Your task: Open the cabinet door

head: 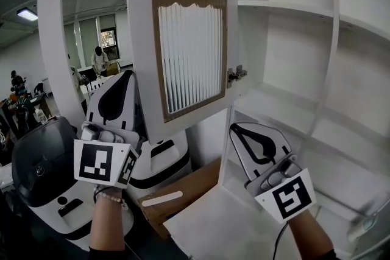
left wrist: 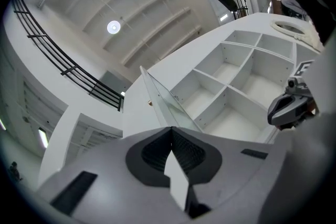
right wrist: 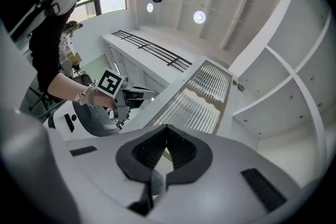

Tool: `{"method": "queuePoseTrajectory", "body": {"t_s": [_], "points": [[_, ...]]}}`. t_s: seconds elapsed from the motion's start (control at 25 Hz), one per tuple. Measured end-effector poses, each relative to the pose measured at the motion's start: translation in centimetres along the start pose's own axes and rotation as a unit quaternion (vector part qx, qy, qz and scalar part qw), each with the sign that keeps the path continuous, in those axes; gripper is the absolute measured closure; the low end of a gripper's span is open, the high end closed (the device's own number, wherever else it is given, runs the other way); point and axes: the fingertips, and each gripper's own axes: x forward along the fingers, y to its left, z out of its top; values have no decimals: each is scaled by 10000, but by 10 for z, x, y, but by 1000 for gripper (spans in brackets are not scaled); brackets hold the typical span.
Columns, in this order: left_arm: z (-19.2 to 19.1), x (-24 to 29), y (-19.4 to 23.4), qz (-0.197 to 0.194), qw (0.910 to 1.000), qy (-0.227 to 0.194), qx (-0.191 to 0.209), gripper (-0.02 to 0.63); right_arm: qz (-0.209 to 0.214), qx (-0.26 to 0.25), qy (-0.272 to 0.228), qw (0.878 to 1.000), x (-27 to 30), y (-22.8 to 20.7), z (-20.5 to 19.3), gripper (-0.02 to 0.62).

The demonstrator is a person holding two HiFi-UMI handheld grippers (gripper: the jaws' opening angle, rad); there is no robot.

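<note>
White wood and ribbed glass: the cabinet door (head: 189, 39) hangs swung wide open above your hands, so the job looks done. Your left gripper (left wrist: 171, 131) and right gripper (right wrist: 167, 129) are both pinched together on nothing. Move them away gently, clear of the door's edge. The shelves (head: 286, 7) behind it show nothing on them.

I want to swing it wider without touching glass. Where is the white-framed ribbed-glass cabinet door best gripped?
Probably the free vertical edge of the white-framed ribbed-glass cabinet door, left in the head view, farthest from the metal hinge. Come from that open left side and pinch the thin frame front to back; the ribbed glass panel is flat, nothing to pinch.
</note>
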Motion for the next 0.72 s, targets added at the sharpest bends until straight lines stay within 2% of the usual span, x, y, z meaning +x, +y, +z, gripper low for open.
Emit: {"method": "queuePoseTrajectory", "body": {"t_s": [0.48, 0.72], "points": [[-32, -53, -75, -539, 9973, 414, -295, 607, -84, 498, 425, 9978, -45, 35, -26, 595], [-59, -74, -119, -1019, 9900, 778, -582, 607, -346, 620, 797, 9943, -79, 41, -46, 595]]}}
